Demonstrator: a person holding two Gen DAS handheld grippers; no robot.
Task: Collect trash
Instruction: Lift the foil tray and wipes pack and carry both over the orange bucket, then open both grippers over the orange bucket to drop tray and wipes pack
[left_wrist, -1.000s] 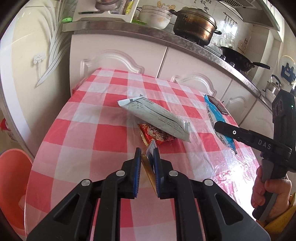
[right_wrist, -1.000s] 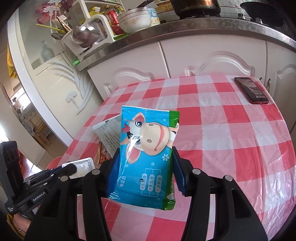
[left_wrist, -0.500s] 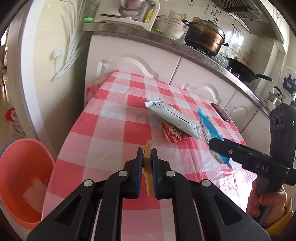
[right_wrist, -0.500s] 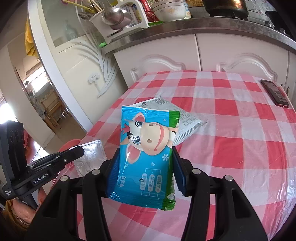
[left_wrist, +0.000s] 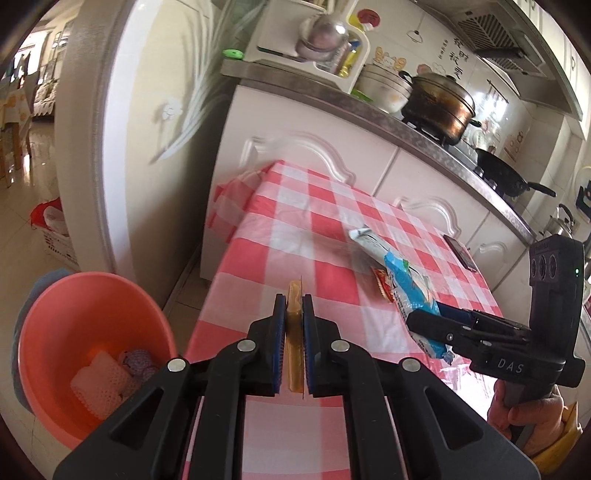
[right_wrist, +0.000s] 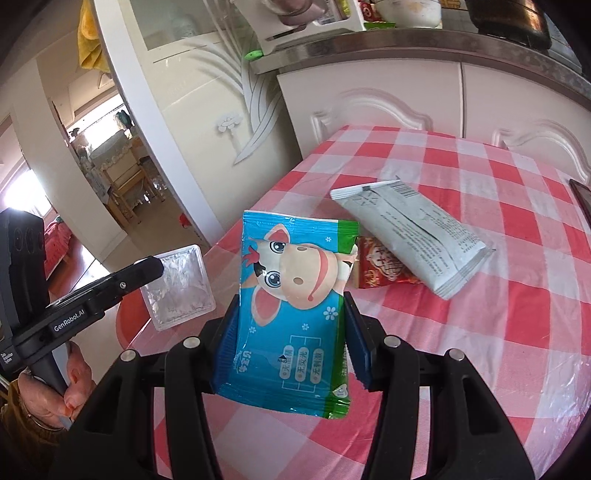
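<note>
The left gripper (left_wrist: 294, 320) pinches a small silvery packet (right_wrist: 178, 287) past the counter's (left_wrist: 317, 236) left edge, near the orange bin (left_wrist: 66, 314); the right gripper (right_wrist: 291, 339) clamps the blue cow wrapper (right_wrist: 295, 314) above the counter, fingers (right_wrist: 356, 347) pressed on it

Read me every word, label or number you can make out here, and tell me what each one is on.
"DAS": right tongs body.
"GenRobot.AI": left tongs arm.
Blue cow packet: Chinese print, too small to read.
Grey packet: barcode and fine print, unreadable.
Wall tiles: Chinese characters, blurred.
</note>
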